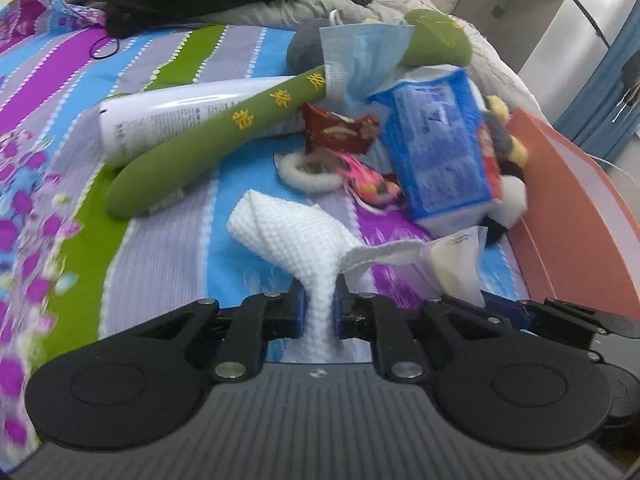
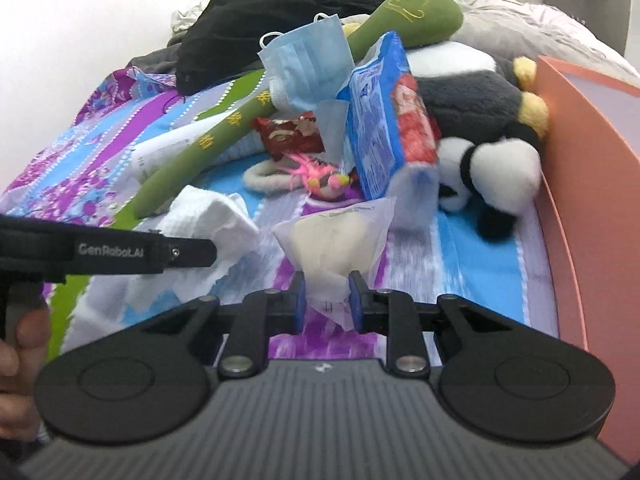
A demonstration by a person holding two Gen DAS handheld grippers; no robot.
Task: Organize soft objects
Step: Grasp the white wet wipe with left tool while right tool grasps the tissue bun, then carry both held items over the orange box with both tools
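1. Left wrist view: the left tool point(image 1: 319, 307) is closed on a white cloth point(image 1: 288, 236), pinched at its near end. The rest of the cloth fans out over the bed point(image 1: 168, 248), just near of the pile. Far of it lie a green plush point(image 1: 224, 136), a blue mask point(image 1: 360, 56), a tissue pack point(image 1: 440, 148) and a white bottle point(image 1: 160, 116). The carrying step looks in hand for this side; the next move calls for lifting the cloth free without dragging its loose corner under the neighbouring pouch.

2. Right wrist view: the right tool point(image 2: 327, 295) grips a clear pouch point(image 2: 336, 236) by its near corner, jaws nearly together on the film. The pouch sits mid-bed, just near of the tissue pack point(image 2: 380, 136); a panda point(image 2: 496, 176) lies far right against the orange board point(image 2: 580, 184). The left tool point(image 2: 188, 252) shows at left beside the cloth point(image 2: 216, 216). Next, I judge, each piece wants a steady lift towards its place.
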